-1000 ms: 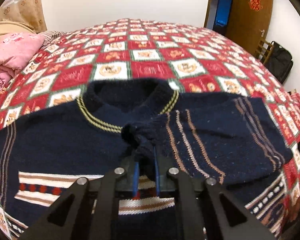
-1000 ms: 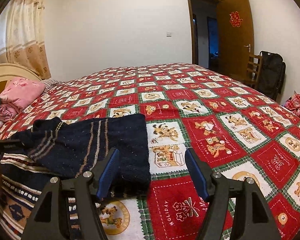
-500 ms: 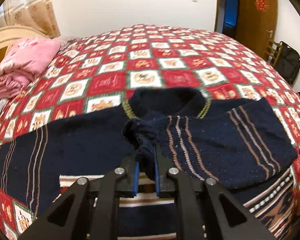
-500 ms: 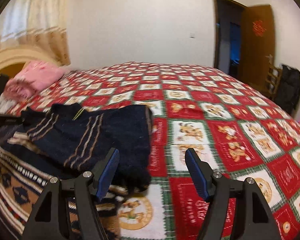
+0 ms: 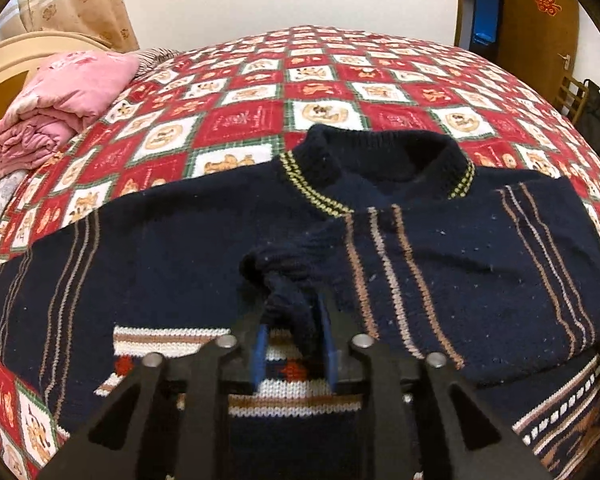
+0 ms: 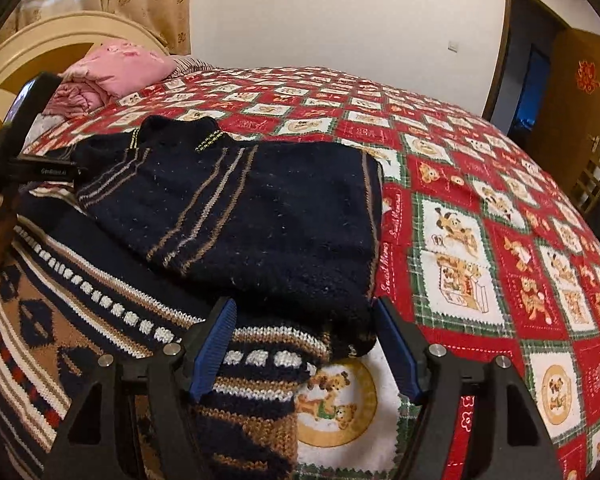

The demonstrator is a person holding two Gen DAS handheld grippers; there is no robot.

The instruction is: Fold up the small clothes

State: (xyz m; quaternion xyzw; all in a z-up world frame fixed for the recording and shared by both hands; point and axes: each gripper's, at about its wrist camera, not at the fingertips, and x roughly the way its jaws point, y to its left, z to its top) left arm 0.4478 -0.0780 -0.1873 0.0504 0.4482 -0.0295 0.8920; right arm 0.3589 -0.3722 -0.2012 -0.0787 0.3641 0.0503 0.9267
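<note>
Now the left tongs [image 5: 293,344] are clenched on the cuff [image 5: 276,276] of the sweater's [image 5: 172,248] sleeve [image 5: 480,280], which is folded across the chest just ahead of them; far ahead to their left a pink blanket [image 5: 60,108] lies on the quilt [image 5: 340,80]. Further right, the right tongs [image 6: 306,350] are released, with the jaws wide apart and nothing between the pads; the folded sleeve and the patterned hem [image 6: 100,328] lie just ahead and left of them, and bare quilt is at their right side.
</note>
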